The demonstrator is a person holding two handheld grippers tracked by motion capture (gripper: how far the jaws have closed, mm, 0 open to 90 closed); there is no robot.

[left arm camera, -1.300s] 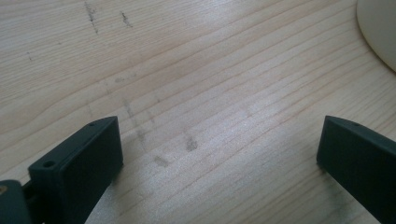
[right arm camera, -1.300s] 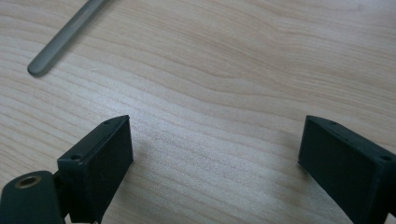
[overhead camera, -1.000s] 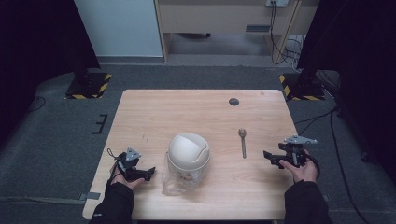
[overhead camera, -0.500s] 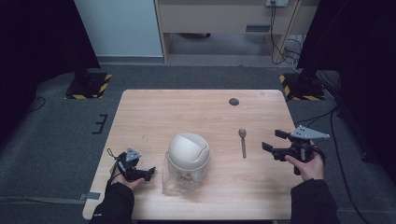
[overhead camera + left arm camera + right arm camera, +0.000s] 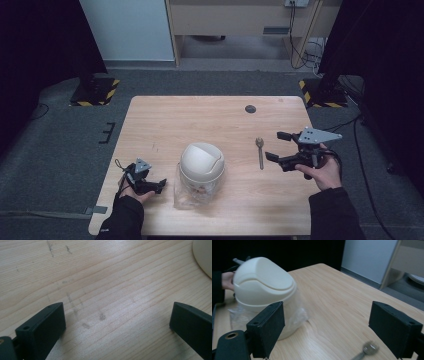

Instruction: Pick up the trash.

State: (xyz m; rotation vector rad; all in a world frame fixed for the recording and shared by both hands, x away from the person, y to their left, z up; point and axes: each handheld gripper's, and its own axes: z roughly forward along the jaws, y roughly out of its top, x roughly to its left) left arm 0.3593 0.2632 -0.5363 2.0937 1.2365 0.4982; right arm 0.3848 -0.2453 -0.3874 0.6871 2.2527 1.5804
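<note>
- A small cream swing-lid bin [image 5: 202, 164] is seen standing near the middle of the desk's [image 5: 210, 120] front edge, with a clear plastic liner [image 5: 186, 192] bunched around its base.
- The bin is judged to be light, hollow, rigid plastic with a smooth domed top that would slip; the flap would likely give under pressure, so the rim band below the dome appears the better place to be gripped. The liner is thin and soft and would crumple.
- A metal spoon [image 5: 260, 151] lies flat just to the right of the bin; it is stiff, slim and low, and would best be pinched across its handle.
- The left gripper [image 5: 155, 186] rests low on the desk near the front-left corner, jaws spread wide and empty, just beside the liner.
- The right gripper [image 5: 280, 145] is held above the desk towards the right edge, jaws wide apart with nothing between them, just beside the spoon and pointed at the bin.
</note>
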